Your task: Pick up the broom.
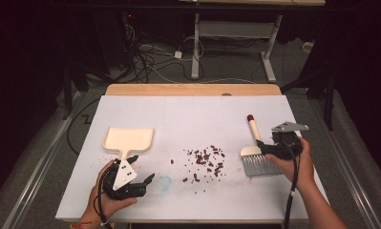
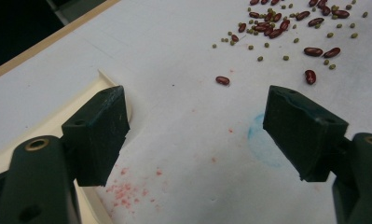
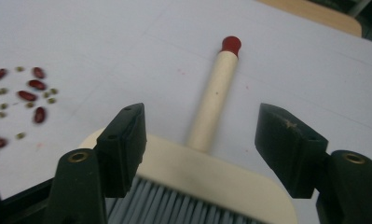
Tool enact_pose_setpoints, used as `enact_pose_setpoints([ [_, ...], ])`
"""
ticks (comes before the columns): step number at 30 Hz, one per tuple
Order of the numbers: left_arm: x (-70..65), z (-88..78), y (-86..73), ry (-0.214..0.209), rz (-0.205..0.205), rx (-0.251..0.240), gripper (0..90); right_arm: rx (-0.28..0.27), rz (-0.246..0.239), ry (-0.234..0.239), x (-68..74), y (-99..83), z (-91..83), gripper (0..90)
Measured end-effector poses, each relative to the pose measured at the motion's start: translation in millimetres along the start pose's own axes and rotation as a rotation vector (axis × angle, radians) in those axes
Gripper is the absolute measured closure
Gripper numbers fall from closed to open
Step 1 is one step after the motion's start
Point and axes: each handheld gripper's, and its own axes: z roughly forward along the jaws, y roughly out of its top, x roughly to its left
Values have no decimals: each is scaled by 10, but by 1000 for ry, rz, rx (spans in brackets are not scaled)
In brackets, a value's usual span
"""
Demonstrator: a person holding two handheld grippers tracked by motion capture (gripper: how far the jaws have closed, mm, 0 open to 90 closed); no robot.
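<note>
We're at the pick-up stage of a sweep job: beans (image 1: 206, 160) lie scattered mid-worktop (image 1: 193, 114), w/ the brush (image 1: 255, 151) to their right and the dustpan (image 1: 129, 140) to their left.

Right claw (image 1: 267, 149) sits over the brush, jaws spread, not pinching anything yet. In the right gripper view the cream brush head (image 3: 207, 175) lies between and below the jaws, the handle (image 3: 214, 100) running away to its red tip (image 3: 231, 44). To do this well we'd aim for the handle just past the head, not the wide head itself; centre the jaws either side of the handle, drop low so the pads meet it squarely, then squeeze. Gripping near the head should give better control of the bristles (image 1: 260, 166) & less twist.

Left claw (image 1: 140, 183) rests near the front edge, jaws wide apart, holding nothing. In the left gripper view the dustpan edge (image 2: 58, 119) sits just beside its left jaw. We'd take the pan's short handle (image 1: 125, 153) next, keeping the pan flat on the worktop w/ its open side facing the beans.
</note>
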Motion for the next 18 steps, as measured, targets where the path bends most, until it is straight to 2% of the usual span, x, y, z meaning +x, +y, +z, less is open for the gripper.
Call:
enact_pose_setpoints([
  [4, 16, 4, -15, -2, -10, 3, 216, 124, 31, 17, -101, 159, 326, 352],
  [6, 14, 5, -14, -7, -7, 5, 218, 174, 49, 4, -131, 218, 477, 362],
  [9, 0, 12, -16, -14, -2, 8, 229, 220, 89, 7, -153, 286, 643, 389],
  [10, -17, 23, -15, -15, 15, 19, 229, 237, 103, 13, -157, 303, 697, 397],
  [11, -17, 23, -15, -15, 15, 19, 230, 259, 111, 19, -157, 320, 746, 397],
  [13, -22, 22, -18, -20, 15, 21, 229, 293, 113, 3, -144, 349, 833, 414],
  [16, -15, 20, -32, -20, 13, 32, 228, 341, 114, 15, -113, 355, 955, 453],
  [18, -12, 19, -35, -17, 13, 36, 226, 334, 127, 30, -125, 365, 964, 489],
])
